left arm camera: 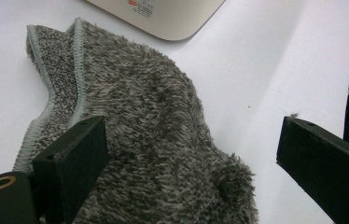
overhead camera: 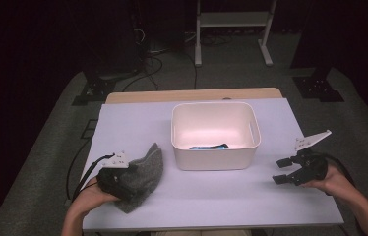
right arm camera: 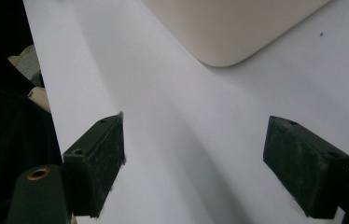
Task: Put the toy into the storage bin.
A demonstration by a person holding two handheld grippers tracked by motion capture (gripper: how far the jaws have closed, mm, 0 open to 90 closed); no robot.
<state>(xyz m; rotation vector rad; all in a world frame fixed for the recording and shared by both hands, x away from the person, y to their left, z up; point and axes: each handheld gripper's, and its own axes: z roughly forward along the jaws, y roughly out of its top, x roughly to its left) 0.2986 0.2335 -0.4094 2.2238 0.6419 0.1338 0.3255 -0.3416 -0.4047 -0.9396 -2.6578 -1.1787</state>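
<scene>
The left gripper (overhead camera: 123, 183), jaws spread wide and holding nothing, hovers over a grey fleecy cloth (overhead camera: 145, 174) lying crumpled near the front left corner of the table (overhead camera: 221, 206). The right gripper (overhead camera: 290, 172), also gaping and empty, waits near the table's right edge. Between them, toward the middle, stands a white bin (overhead camera: 215, 160) with something dark and blue inside. The cloth looks light, soft and limp; it will likely sag and bunch when lifted. The stitched hem (left arm camera: 78, 70) or a raised fold seems the surest place to pinch.
</scene>
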